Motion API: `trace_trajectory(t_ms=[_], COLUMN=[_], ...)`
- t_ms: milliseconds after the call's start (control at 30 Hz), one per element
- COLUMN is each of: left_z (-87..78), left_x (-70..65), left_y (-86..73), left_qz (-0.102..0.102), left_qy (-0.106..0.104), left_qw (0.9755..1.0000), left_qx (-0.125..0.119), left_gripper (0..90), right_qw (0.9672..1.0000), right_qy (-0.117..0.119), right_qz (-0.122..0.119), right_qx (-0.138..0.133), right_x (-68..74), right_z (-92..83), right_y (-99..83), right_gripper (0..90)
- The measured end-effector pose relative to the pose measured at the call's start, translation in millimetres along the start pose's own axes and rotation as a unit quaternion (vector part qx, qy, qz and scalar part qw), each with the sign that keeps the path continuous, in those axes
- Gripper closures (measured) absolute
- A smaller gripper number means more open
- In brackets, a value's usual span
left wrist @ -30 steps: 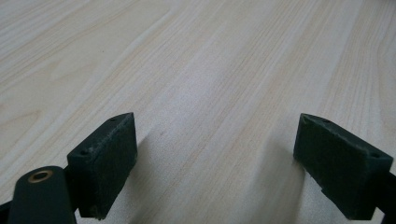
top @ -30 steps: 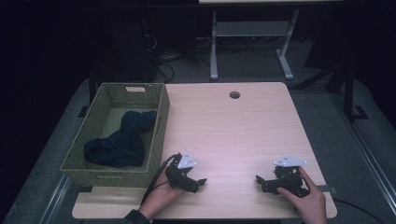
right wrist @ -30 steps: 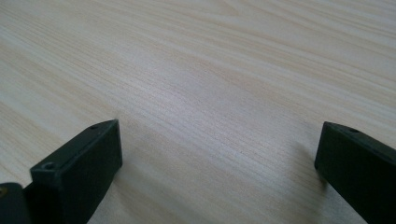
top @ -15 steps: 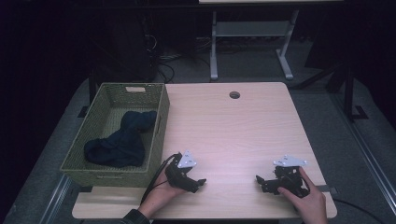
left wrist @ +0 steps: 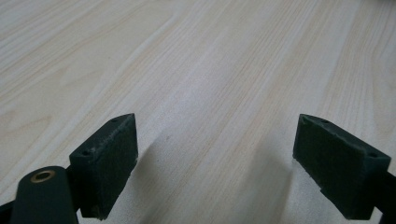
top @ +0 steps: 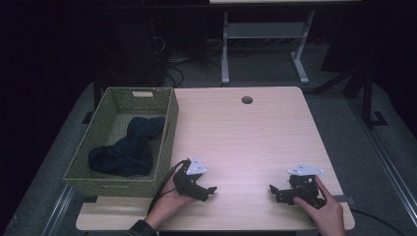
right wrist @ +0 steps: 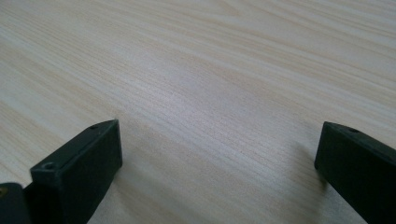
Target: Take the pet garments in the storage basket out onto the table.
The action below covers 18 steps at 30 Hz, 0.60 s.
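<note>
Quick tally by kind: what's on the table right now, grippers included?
Grippers: 2, the left gripper and the right gripper, both open, resting on the table
Woven baskets: 1, the green basket at the table's left edge
Cloths: 1, the dark blue cloth bundled inside the basket
Total: 4

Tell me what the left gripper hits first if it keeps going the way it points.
Likely nothing but bare table: the left gripper points right, roughly toward the right gripper, open jaws over wood.
</note>
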State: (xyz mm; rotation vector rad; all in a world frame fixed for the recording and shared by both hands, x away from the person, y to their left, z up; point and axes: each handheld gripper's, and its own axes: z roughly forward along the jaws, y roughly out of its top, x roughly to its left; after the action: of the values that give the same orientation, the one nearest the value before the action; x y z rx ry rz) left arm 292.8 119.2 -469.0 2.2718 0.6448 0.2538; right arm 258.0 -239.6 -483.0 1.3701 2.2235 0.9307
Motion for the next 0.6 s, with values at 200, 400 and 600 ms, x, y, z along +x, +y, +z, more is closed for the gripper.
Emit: trace_trajectory(t_ms=[200, 400, 600], left_z=[-3.1, -6.1, -9.6], left_x=[-0.3, -0.9, 0.8], left_y=[3.4, 6.9, 9.6], left_qz=[-0.002, 0.004, 0.001], left_qy=[-0.003, -0.002, -0.001], left_qw=[0.9999, 0.9999, 0.9998], left_qx=[-0.01, -0.014, -0.022], left_gripper=[13.4, 13.4, 13.5], right_qw=[1.0, 1.0, 1.0], right_qy=[0.0, 0.0, 0.0], right_qz=[-0.001, -0.002, -0.002], right_qx=[0.0, 0.0, 0.0], right_x=[-0.1, -0.2, -0.2], right_z=[0.0, 0.0, 0.0], right_y=[0.0, -0.1, -0.1], right_gripper=[0.4, 0.4, 0.4])
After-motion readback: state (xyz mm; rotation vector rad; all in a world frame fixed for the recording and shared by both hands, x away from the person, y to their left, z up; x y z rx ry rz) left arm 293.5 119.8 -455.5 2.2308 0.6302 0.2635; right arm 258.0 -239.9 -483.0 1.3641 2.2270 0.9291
